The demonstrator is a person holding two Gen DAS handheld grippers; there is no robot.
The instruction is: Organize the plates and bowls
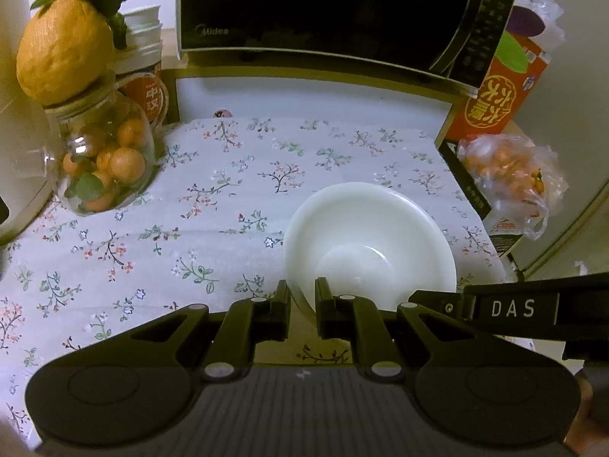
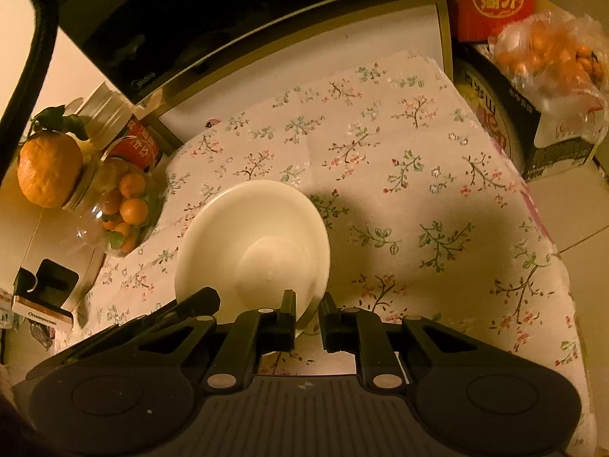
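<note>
A white bowl (image 1: 369, 243) is over the floral tablecloth (image 1: 190, 190). My left gripper (image 1: 303, 297) straddles its near left rim, one finger outside and one inside, shut on the rim. In the right wrist view the same white bowl (image 2: 255, 243) has its near right rim between the fingers of my right gripper (image 2: 307, 310), which is shut on it. The right gripper's body (image 1: 525, 308) shows at the right edge of the left wrist view, and the left gripper's fingers (image 2: 190, 308) show at the bowl's left in the right wrist view.
A glass jar of small oranges (image 1: 102, 163) topped by a large orange fruit (image 1: 64, 53) stands at the left. A black microwave (image 1: 327, 11) is at the back. A red box (image 1: 498, 87) and a bag of oranges (image 1: 510, 175) sit at the right.
</note>
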